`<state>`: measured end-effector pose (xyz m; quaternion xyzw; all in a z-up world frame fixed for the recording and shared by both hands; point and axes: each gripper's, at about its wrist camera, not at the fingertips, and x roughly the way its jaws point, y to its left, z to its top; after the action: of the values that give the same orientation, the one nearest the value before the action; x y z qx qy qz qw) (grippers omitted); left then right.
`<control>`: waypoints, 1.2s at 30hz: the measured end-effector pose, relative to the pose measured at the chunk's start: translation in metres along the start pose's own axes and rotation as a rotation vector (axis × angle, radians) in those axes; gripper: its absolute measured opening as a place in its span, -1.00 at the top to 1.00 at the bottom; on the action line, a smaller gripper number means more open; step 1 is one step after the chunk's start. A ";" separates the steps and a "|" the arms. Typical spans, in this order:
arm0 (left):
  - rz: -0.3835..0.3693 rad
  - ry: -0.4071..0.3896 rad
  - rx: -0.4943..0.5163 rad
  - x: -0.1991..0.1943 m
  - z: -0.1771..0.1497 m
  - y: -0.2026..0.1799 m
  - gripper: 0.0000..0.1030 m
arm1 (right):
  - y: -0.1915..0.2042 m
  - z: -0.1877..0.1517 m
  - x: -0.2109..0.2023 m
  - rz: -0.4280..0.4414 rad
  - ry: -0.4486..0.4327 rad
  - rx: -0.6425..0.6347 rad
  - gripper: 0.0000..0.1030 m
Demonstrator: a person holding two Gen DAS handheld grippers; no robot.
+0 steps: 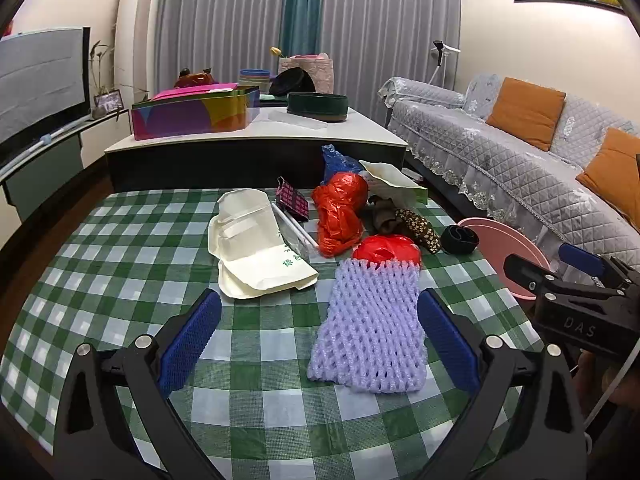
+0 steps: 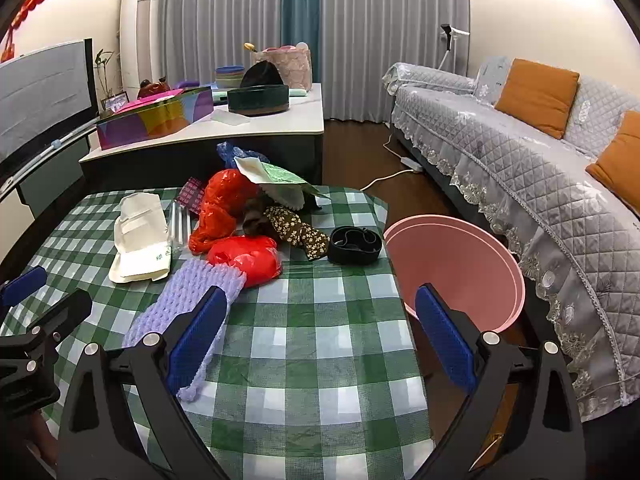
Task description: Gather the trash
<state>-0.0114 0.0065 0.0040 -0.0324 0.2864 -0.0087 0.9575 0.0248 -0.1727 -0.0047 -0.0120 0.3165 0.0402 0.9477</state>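
Two handheld grippers hover over a table covered in a green-and-white checked cloth (image 1: 120, 264), where household trash lies scattered. The left gripper (image 1: 320, 340) has its blue-padded jaws spread wide and holds nothing; a lilac foam fruit net (image 1: 368, 324) lies flat on the cloth between its fingers, nearer the right-hand pad, apart from both. At the net's far end sits a red plastic bag (image 1: 386, 248), with a second, crumpled red bag (image 1: 340, 212) beyond it. A white takeaway box (image 1: 256, 248) lies open to the left of the nets and bags, just ahead of the left finger.

The right gripper (image 2: 320, 336) is likewise wide open and empty, above bare cloth near the table's right edge. The foam net passes under its left-hand finger. A pink bin (image 2: 460, 268) stands off the table's right side, just beyond its right-hand finger. A black coiled band (image 2: 354, 246) rests near the table edge beside the bin.
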 end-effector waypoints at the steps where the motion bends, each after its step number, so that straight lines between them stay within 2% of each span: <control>1: 0.002 0.001 0.001 0.000 0.000 0.000 -0.85 | 0.000 0.000 0.000 0.000 0.002 -0.001 -0.82; 36: 0.001 0.000 -0.001 0.001 0.000 -0.002 -0.85 | 0.000 0.003 0.000 -0.015 0.000 -0.014 -0.82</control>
<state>-0.0107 0.0042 0.0032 -0.0327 0.2866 -0.0082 0.9575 0.0262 -0.1725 -0.0021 -0.0208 0.3162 0.0354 0.9478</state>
